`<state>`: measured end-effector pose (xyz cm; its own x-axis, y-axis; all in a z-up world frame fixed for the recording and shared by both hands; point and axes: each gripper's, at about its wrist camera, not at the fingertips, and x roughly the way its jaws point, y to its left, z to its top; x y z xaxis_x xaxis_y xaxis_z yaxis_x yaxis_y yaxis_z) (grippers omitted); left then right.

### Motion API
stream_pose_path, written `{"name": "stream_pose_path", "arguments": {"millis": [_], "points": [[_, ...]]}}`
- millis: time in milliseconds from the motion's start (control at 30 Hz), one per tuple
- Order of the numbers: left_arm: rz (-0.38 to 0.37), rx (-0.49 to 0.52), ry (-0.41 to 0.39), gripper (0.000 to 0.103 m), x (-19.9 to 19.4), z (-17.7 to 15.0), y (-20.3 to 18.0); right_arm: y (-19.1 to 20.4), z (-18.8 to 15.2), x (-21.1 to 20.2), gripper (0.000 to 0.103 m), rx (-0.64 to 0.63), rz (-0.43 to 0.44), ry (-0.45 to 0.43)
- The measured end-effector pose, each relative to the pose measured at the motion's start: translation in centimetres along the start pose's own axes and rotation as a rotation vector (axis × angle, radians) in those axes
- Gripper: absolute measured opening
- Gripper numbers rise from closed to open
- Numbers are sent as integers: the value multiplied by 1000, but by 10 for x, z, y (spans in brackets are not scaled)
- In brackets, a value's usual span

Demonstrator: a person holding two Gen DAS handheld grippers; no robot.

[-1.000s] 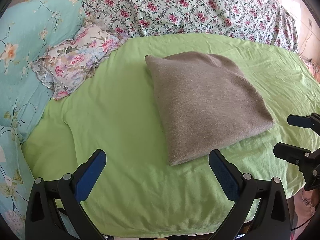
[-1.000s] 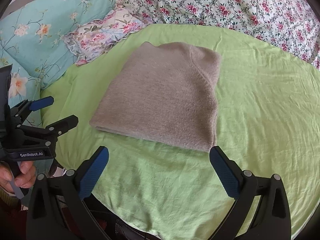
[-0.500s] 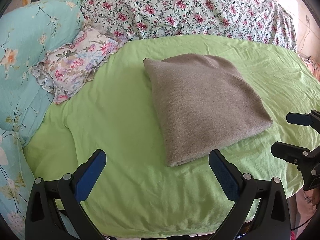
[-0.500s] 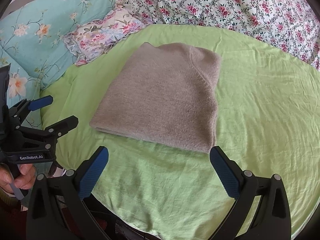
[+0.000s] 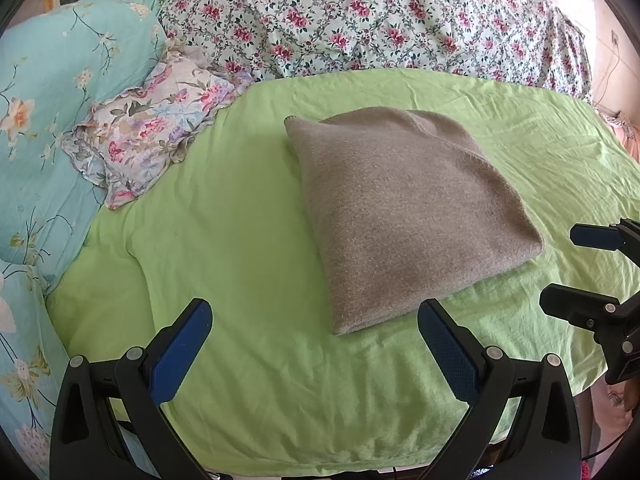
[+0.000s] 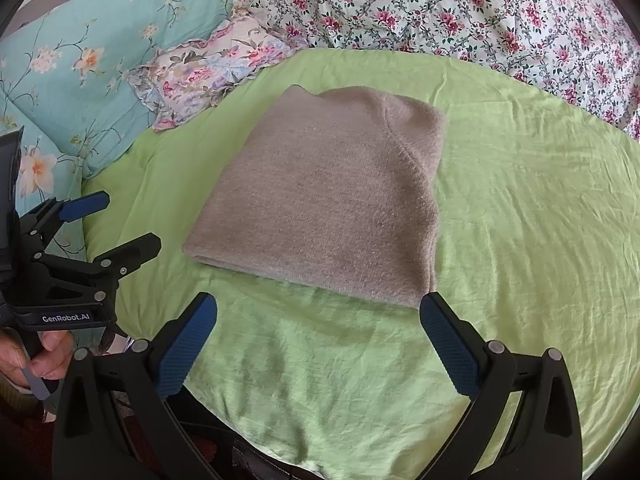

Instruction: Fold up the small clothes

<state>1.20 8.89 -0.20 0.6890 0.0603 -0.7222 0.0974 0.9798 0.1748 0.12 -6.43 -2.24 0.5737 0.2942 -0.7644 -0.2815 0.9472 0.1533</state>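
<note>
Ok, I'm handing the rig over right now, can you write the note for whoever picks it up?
Left gripper: open, empty, hovering over the green sheet.
Right gripper: open, empty, just short of the garment's near edge.
Grey knit garment: lying folded into a flat rectangle mid-sheet, touched by neither gripper.
Done: this piece looks folded.
Left: maybe a final smoothing; no other small clothes in view.

Bare green sheet (image 5: 248,240) around folded sweater (image 5: 404,216); pillows (image 5: 148,140) behind.

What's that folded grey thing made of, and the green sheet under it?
The grey garment looks like a soft knit, maybe wool or fleece: matte, fuzzy surface, thick rounded fold edges. The green sheet looks like thin woven cotton or a blend: smooth, matte, covered in fine creases.
</note>
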Motion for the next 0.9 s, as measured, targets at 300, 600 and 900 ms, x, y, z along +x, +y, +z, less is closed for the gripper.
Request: {"name": "stream_pose_path", "arguments": {"millis": [300,600,900], "points": [[-2,3,6,103,3,0,-3,-1,0,0,101,9,4,2],[-5,2,14,103,6,0,-2,-2,-1,1,101,16,7,5],[-8,-6,15,103,7,0,0,-2,0,1,102,16,7,4]]}}
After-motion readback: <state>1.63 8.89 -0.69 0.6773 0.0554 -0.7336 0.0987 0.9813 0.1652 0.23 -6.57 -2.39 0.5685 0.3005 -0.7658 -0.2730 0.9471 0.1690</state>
